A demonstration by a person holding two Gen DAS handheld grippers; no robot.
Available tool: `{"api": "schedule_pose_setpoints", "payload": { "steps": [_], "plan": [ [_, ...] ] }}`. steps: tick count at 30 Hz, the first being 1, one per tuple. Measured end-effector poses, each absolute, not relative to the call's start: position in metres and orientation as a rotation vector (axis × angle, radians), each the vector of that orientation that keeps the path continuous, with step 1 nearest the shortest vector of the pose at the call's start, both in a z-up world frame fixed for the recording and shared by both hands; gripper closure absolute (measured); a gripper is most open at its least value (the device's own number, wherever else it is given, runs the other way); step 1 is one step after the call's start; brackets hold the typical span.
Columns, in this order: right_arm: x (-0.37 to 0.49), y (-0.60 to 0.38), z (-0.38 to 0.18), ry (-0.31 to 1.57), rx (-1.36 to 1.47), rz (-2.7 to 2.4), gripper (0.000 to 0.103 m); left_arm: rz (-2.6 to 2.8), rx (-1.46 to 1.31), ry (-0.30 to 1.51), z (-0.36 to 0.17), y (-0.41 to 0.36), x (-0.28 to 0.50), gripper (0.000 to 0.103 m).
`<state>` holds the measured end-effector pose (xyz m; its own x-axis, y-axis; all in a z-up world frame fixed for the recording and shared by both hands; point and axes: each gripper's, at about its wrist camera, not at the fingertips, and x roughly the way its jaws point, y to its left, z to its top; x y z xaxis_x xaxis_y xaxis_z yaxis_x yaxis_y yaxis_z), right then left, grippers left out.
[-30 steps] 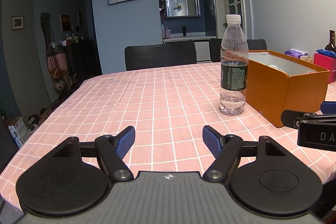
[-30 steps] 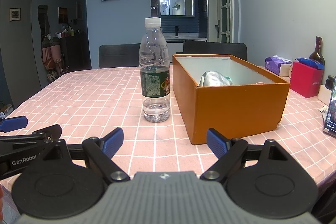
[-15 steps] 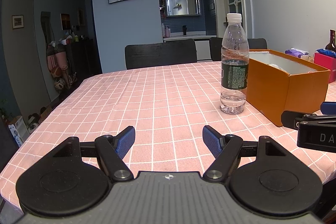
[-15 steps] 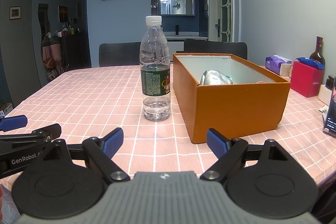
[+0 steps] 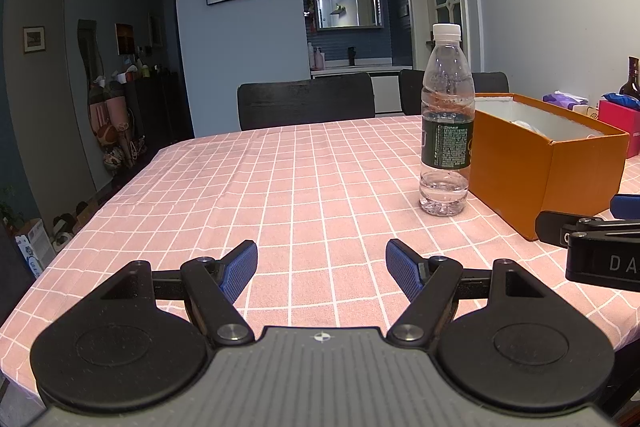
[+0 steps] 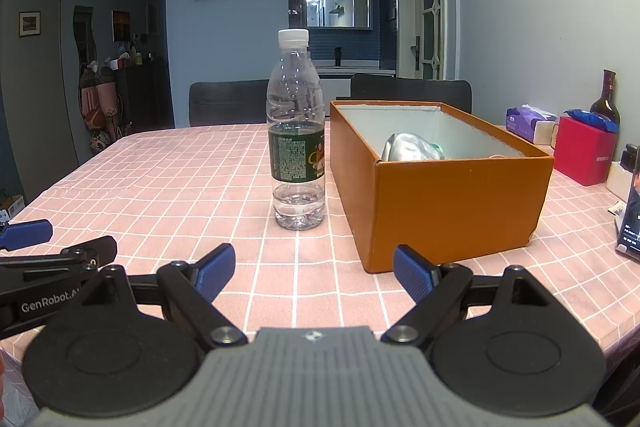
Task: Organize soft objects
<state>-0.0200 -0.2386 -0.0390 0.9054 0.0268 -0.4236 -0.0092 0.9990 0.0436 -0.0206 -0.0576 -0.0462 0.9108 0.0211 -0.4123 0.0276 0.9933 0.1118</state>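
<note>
Both grippers are held low over the pink checked tablecloth (image 5: 304,187), side by side, jaws spread wide and nothing between the blue pads. The left gripper (image 5: 321,265) is seen hanging above bare cloth; the right gripper (image 6: 313,267) is aimed at the gap between the water bottle (image 6: 297,147) and the orange box (image 6: 452,203).

The box is set with its long axis running away from the cameras toward the far chairs, a short end turned to the grippers. The bottle is stood upright just left of it, cap on; whether the two touch cannot be told.

Only from the right wrist view is the box's inside opened up: a silvery-grey soft object (image 6: 408,149) is seen lying against the left wall, its lower part cut off by the near wall. From the left wrist view only a pale sliver of it (image 5: 528,125) is caught over the rim, too little to make out.

At the right edge of the left view the other gripper's finger is cropped. Past the box, a tissue pack (image 6: 528,121), a red box (image 6: 584,155) and a dark bottle (image 6: 606,99) are glimpsed.
</note>
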Motion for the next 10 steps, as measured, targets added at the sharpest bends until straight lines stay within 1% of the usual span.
{"api": "schedule_pose_setpoints", "payload": {
  "steps": [10],
  "plan": [
    [-0.02, -0.2389, -0.0399, 0.441, 0.041, 0.019, 0.018, -0.006, 0.117, 0.423, -0.0453, -0.0584, -0.0203, 0.017]
  ]
}}
